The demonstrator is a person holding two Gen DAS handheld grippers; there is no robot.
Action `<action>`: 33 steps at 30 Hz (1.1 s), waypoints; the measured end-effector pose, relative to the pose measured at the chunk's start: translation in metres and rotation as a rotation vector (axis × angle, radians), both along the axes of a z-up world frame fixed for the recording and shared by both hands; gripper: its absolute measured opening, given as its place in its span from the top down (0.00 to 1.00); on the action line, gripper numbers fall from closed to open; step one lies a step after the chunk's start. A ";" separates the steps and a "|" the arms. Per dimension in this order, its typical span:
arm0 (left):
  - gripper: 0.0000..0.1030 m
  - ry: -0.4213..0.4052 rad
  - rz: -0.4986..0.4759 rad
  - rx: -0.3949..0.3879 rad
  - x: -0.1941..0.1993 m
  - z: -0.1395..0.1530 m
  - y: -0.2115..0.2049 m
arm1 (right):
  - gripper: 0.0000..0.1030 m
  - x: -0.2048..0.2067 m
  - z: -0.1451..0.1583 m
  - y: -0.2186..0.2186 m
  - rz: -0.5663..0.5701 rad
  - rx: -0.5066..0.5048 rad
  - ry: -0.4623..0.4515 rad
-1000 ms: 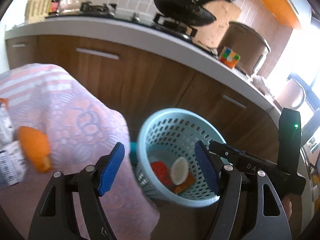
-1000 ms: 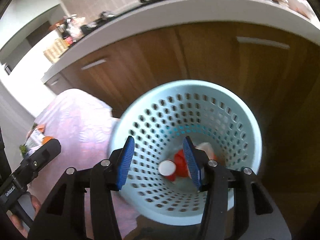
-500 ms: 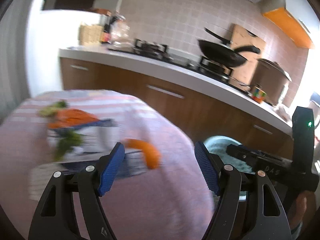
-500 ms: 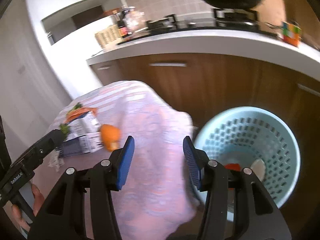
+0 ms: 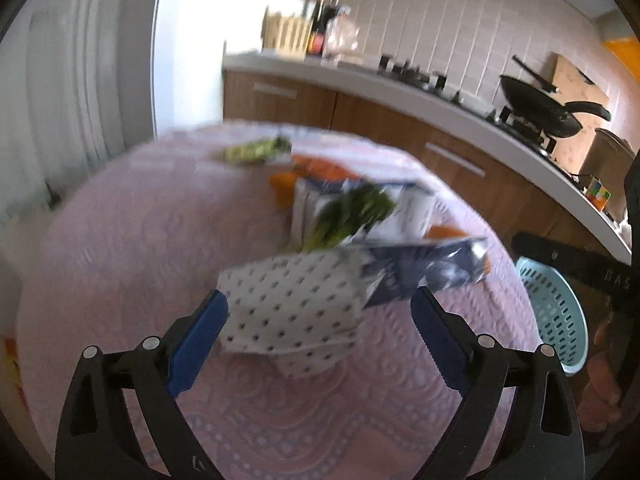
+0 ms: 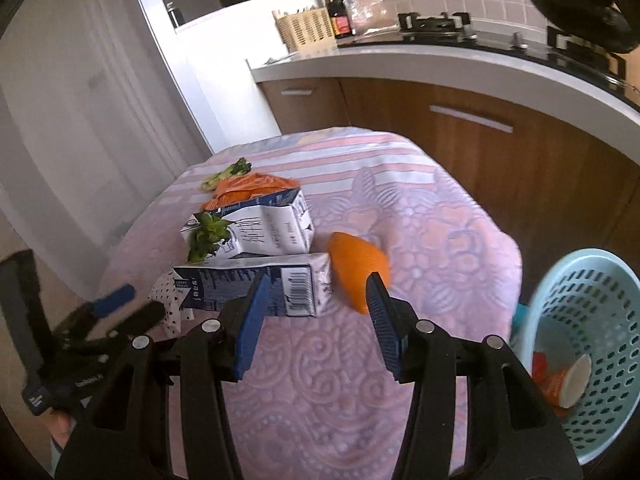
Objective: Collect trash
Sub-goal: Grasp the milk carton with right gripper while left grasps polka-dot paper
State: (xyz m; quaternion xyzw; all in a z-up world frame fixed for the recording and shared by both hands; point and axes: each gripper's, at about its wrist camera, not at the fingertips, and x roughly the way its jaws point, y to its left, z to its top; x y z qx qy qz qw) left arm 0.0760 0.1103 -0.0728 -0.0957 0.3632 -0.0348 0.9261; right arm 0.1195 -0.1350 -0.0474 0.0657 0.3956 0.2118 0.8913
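Note:
Trash lies on the pink-clothed table [image 6: 320,380]: a dark blue carton [image 6: 256,284], a white carton [image 6: 260,232] with greens [image 6: 206,236] on it, an orange peel [image 6: 358,268], orange scraps [image 6: 248,188] and a dotted white napkin [image 5: 288,312]. My left gripper [image 5: 320,320] hovers over the napkin with its jaws opening; the pads do not press it. Just short of the dark blue carton and the peel, my right gripper [image 6: 316,296] is open and holds nothing. The light blue basket [image 6: 580,320] stands on the floor to the right with red and white scraps inside.
A kitchen counter [image 6: 440,60] with brown cabinets runs behind the table, bearing a hob, a black pan [image 5: 540,108] and bottles. A white door or wall [image 6: 80,100] is at the left. The left gripper [image 6: 120,304] shows at the lower left of the right wrist view.
Both views have swung from the basket round to the table top. The left jaws stand wider apart than before. The right jaws look unchanged.

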 end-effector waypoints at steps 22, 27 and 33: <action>0.64 0.128 0.049 -0.029 0.016 -0.024 0.047 | 0.61 -0.019 -0.014 0.039 0.140 -0.009 0.023; 0.62 0.127 0.040 -0.046 0.015 -0.024 0.053 | 0.61 -0.039 -0.009 0.052 0.272 -0.038 0.019; 0.44 0.103 0.008 -0.046 0.001 -0.018 0.060 | 0.61 -0.070 -0.008 0.052 0.377 -0.027 0.003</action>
